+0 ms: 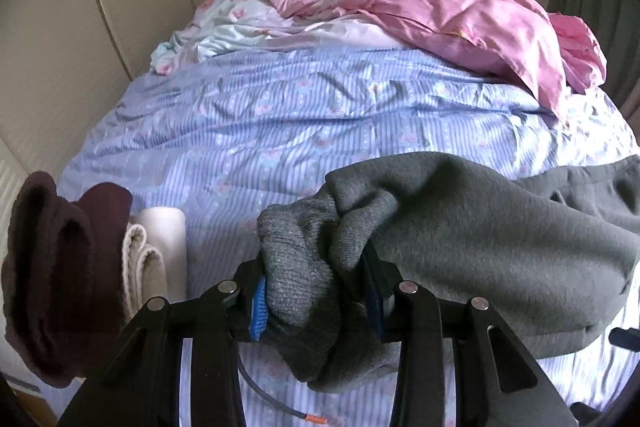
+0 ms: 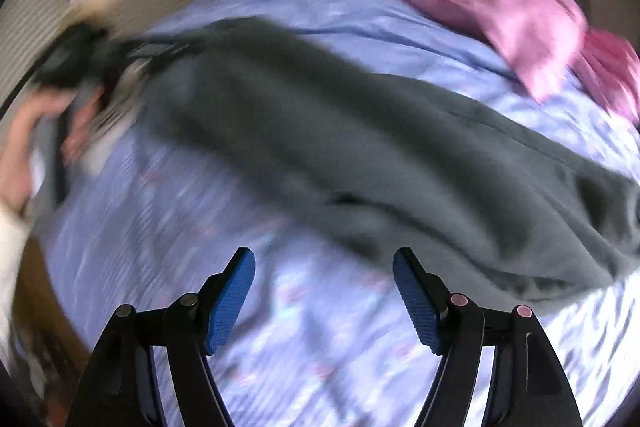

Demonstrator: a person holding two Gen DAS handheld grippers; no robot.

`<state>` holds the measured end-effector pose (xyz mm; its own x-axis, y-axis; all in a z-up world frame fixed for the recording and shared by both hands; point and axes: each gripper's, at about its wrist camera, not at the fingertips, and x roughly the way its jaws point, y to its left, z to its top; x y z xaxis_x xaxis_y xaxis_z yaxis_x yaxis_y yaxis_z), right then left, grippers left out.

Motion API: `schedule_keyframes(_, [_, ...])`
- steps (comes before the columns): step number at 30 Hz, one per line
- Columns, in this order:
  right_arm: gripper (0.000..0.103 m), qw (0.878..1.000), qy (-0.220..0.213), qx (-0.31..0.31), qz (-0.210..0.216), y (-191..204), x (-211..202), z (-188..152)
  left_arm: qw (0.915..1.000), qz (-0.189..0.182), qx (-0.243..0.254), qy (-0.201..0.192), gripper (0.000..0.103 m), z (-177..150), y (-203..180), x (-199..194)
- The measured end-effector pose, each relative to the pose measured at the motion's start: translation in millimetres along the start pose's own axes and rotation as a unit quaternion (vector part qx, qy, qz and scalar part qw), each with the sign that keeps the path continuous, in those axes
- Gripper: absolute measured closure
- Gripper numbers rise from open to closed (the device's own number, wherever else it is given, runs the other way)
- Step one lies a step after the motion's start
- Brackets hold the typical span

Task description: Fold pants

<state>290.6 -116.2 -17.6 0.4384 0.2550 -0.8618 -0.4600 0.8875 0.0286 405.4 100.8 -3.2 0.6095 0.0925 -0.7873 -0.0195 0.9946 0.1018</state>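
We hold the left gripper (image 1: 316, 291) with its jaws clamped on a bunched ribbed cuff of the grey pants (image 1: 480, 235), which stretch away to the right across the bed's blue striped cover (image 1: 280, 115). Our right gripper (image 2: 324, 291) hangs above the cover with its jaws wide apart and nothing between them; its view is blurred. A pink sheet (image 1: 460, 15) lies crumpled near the headboard. Folded maroon (image 1: 52, 259) and cream (image 1: 156, 255) garments sit at the left edge.
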Motion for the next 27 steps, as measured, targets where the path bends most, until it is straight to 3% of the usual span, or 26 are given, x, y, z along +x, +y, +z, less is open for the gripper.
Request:
schedule_keyframes(1, [0.036, 1.000, -0.008, -0.009, 0.000, 5, 0, -1, 1.0000, -0.007, -0.005, 0.004, 0.065, -1, 3, 0])
schedule_keyframes(4, [0.039, 0.999, -0.039, 0.012, 0.021, -1, 0, 2, 0.9995, -0.025, -0.017, 0.008, 0.065, -4, 10, -3])
schedule_keyframes(7, [0.039, 0.997, -0.034, 0.053, 0.042, -23, 8, 6, 0.9994, -0.029, -0.016, 0.004, 0.065, -8, 11, -7])
schedule_keyframes(10, [0.039, 0.998, -0.040, 0.049, 0.028, -32, 14, 5, 0.9995, -0.029, -0.014, 0.001, 0.065, -12, 11, -7])
schedule_keyframes(12, [0.039, 0.997, -0.039, 0.059, 0.043, -37, 19, 7, 0.9991, -0.036, -0.023, 0.004, 0.065, -14, 15, -6])
schedule_keyframes(16, [0.040, 0.996, -0.049, 0.063, 0.047, -35, 26, 14, 0.9969, -0.059, -0.049, 0.014, 0.064, -17, 28, -3])
schedule_keyframes(20, [0.046, 0.994, -0.020, 0.061, 0.089, -22, 46, 14, 0.9954, -0.071, -0.059, 0.025, 0.064, -21, 33, 1])
schedule_keyframes(22, [0.049, 0.998, -0.025, 0.030, 0.056, -11, 50, 14, 0.9949, -0.075, -0.062, 0.026, 0.064, -24, 36, 0])
schedule_keyframes(27, [0.053, 0.989, -0.069, 0.105, 0.074, -44, 45, 22, 0.9969, -0.065, -0.041, 0.018, 0.064, -29, 31, -4])
